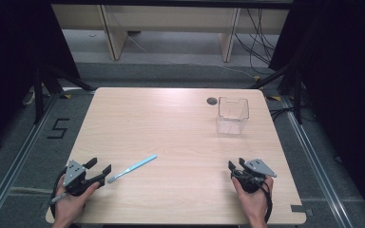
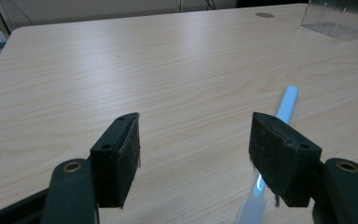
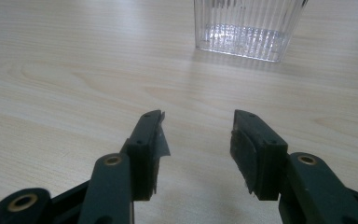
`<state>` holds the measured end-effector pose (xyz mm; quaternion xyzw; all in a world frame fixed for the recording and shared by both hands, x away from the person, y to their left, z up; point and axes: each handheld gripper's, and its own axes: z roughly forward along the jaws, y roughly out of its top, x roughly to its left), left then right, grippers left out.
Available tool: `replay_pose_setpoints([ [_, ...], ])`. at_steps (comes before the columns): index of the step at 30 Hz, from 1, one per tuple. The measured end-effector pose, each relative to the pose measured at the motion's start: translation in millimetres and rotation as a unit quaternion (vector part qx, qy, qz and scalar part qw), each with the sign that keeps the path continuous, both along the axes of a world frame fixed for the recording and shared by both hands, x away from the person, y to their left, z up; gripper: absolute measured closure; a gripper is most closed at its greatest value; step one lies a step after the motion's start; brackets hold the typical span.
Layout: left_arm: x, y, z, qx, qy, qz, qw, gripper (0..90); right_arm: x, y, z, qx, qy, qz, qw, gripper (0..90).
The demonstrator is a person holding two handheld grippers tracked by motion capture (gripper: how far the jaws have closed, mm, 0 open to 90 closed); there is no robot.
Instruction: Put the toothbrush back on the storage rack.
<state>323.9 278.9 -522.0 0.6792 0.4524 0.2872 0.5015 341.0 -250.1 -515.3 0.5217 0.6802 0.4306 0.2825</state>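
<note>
Two grippers sit parted and empty at my near edge of the table (image 1: 171, 118), nothing between either pair of jaws. My left gripper (image 1: 98, 172) rests just beside the brush end of a pale blue toothbrush (image 1: 132, 168), which lies flat and runs away from it on a slant toward the clear ribbed container (image 1: 233, 115). That container stands upright well ahead of my right gripper (image 1: 234, 167), near the small round port (image 1: 212, 100) in the tabletop.

As I judge it, the risk lies in the first closing: the brush sits off to the right of my left jaws, not between them, so a straight pinch would shut on air or nudge the thin handle sideways across the smooth wood.

From the left gripper view, the toothbrush (image 2: 279, 135) passes behind the right-hand pad (image 2: 279, 158), a detail the high view leaves too small to read. From the right gripper view, the container (image 3: 247, 28) shows its ribbed walls and appears empty.
</note>
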Motion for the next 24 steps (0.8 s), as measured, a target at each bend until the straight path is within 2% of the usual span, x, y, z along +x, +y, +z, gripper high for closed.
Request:
replay_pose_setpoints([
  [1,1.5,0.1,1.8,-0.003,-0.005,-0.004,1.0,33.0,-0.1,-0.6,0.2,0.001,-0.003,0.0,1.0,53.6],
  [2,2.0,-0.1,4.2,-0.005,-0.008,-0.004,0.9999,33.3,1.3,-1.8,0.0,-0.015,-0.006,-0.001,0.9999,53.4],
  [3,3.4,-0.1,9.5,-0.004,-0.006,-0.008,0.9999,33.8,0.6,-1.7,1.0,-0.008,0.007,0.003,0.9999,53.1],
  [5,5.5,-1.5,18.6,0.004,0.004,-0.01,0.9999,34.0,3.2,-1.7,0.6,0.001,0.015,0.006,0.9999,53.0],
  [7,8.6,-3.7,25.6,0.019,0.024,-0.018,0.9994,34.7,1.0,1.9,2.1,0.006,0.039,-0.007,0.9992,53.0],
  [8,11.6,-4.6,28.2,0.026,0.032,-0.028,0.9987,34.8,1.9,1.2,1.8,-0.003,0.035,-0.001,0.9994,53.0],
  [9,11.6,-4.6,28.2,0.026,0.032,-0.028,0.9987,35.0,1.9,1.2,1.8,-0.003,0.035,-0.001,0.9994,53.0],
  [10,17.0,-6.7,34.1,0.048,0.052,-0.044,0.9965,35.3,3.9,1.3,0.3,-0.01,0.027,-0.001,0.9996,53.0],
  [11,19.7,-8.5,36.6,0.052,0.059,-0.051,0.9956,35.5,4.8,-0.2,0.1,-0.017,0.022,0.004,0.9996,53.1],
  [12,22.2,-9.9,40.2,0.064,0.066,-0.055,0.9942,35.5,4.0,-0.5,1.1,-0.016,0.031,0.006,0.9994,53.0],
  [13,23.4,-12.2,42.7,0.061,0.079,-0.056,0.9935,35.5,4.4,-1.1,1.1,-0.021,0.03,0.004,0.9993,53.0],
  [15,28.8,-14.6,48.9,0.079,0.079,-0.068,0.9914,35.5,3.8,-1.5,1.6,-0.023,0.028,0.005,0.9993,52.9],
  [16,29.9,-16.2,51.4,0.081,0.089,-0.07,0.9903,35.4,3.6,-1.3,1.8,-0.021,0.026,0.005,0.9994,53.0],
  [17,29.9,-16.2,51.4,0.081,0.089,-0.07,0.9903,35.5,3.9,-1.1,1.6,-0.017,0.024,0.005,0.9995,52.9],
  [18,32.3,-19.5,56.1,0.087,0.098,-0.07,0.9889,35.4,4.1,-0.3,0.9,-0.013,0.025,0.005,0.9996,52.9],
  [19,32.3,-19.5,56.1,0.087,0.098,-0.07,0.9889,35.4,4.3,-0.5,0.6,-0.018,0.025,0.004,0.9995,52.9],
  [20,34.0,-21.2,59.4,0.091,0.115,-0.074,0.9865,35.3,4.5,-0.2,0.2,-0.017,0.025,0.004,0.9996,53.0],
  [21,35.5,-22.0,60.1,0.089,0.115,-0.076,0.9864,35.3,4.6,0.3,0.1,-0.013,0.026,0.006,0.9996,53.0],
  [22,36.5,-22.1,62.5,0.102,0.12,-0.077,0.9845,35.3,4.0,0.0,1.1,-0.01,0.031,0.011,0.9994,53.0],
  [23,37.5,-22.5,63.7,0.107,0.124,-0.078,0.9835,35.3,4.1,0.1,1.0,-0.01,0.032,0.012,0.9994,53.0],
  [24,38.6,-23.7,64.1,0.104,0.12,-0.079,0.984,35.3,4.6,-0.5,0.8,-0.016,0.028,0.01,0.9994,53.0],
])
